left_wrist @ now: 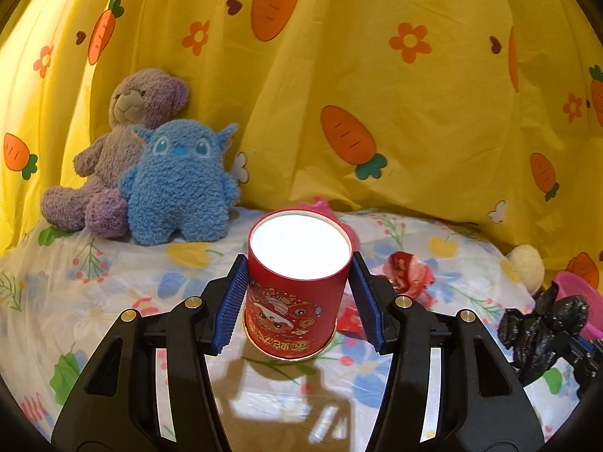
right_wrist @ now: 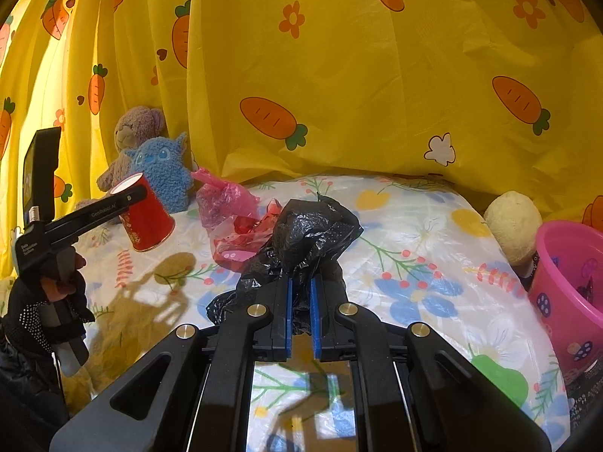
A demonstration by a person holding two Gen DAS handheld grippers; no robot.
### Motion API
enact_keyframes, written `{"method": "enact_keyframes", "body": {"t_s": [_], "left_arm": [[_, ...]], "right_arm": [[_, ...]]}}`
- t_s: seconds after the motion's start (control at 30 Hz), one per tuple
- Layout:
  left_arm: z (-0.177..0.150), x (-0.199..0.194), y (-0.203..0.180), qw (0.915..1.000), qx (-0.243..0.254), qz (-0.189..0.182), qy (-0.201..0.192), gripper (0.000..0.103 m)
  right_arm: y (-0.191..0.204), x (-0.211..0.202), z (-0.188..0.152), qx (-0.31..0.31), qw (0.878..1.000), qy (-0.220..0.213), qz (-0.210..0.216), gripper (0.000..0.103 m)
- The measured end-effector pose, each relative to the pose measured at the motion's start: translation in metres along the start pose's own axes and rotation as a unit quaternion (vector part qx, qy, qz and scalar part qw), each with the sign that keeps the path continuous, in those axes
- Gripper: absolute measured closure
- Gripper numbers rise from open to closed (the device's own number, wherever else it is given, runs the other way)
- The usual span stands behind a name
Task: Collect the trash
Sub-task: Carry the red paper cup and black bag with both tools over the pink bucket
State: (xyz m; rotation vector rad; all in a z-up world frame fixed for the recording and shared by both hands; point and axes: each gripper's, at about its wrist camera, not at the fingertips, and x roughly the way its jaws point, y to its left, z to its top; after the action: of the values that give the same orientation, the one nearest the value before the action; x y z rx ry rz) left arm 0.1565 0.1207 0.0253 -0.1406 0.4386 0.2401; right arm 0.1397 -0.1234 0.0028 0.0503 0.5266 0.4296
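Yellow curtain (right_wrist: 339, 75) hems the table; left jaws hold the red cup (left_wrist: 297, 282), right jaws the black bag (right_wrist: 312, 233).

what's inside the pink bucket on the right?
The pink bucket is only partly in frame. Some small dark scraps show against its inner wall; the bottom is hidden by its near rim, so any other contents can't be told.

Black grippers (left_wrist: 297, 297), blue ribbed pads (left_wrist: 230, 301), brass screws; black, perhaps studded, glove (right_wrist: 41, 312)
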Motion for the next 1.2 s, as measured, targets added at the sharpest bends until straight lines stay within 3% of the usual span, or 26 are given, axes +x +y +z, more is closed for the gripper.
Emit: {"method": "enact_keyframes", "body": {"t_s": [0.3,0.6,0.73,0.97,1.2], "left_arm": [[-0.006,-0.044,-0.097,0.9928,0.056,-0.105,-0.015,0.05],[-0.012,-0.067,-0.204,0.9692,0.105,-0.222,-0.013,0.05],[-0.007,-0.071,-0.26,0.9542,0.117,-0.275,-0.017,0.05],[-0.01,-0.055,-0.343,0.9325,0.131,-0.336,-0.013,0.049],[-0.027,-0.024,-0.397,0.9104,0.144,-0.388,0.011,0.049]], "right_arm": [[-0.023,-0.039,-0.008,0.013,0.999,-0.018,-0.029,0.094],[-0.078,-0.08,-0.011,0.036,0.993,-0.042,-0.1,0.094],[-0.119,-0.098,-0.005,0.06,0.983,-0.064,-0.159,0.094],[-0.188,-0.124,0.001,0.092,0.952,-0.098,-0.276,0.094],[-0.235,-0.128,0.0,0.124,0.937,-0.096,-0.312,0.094]]}}
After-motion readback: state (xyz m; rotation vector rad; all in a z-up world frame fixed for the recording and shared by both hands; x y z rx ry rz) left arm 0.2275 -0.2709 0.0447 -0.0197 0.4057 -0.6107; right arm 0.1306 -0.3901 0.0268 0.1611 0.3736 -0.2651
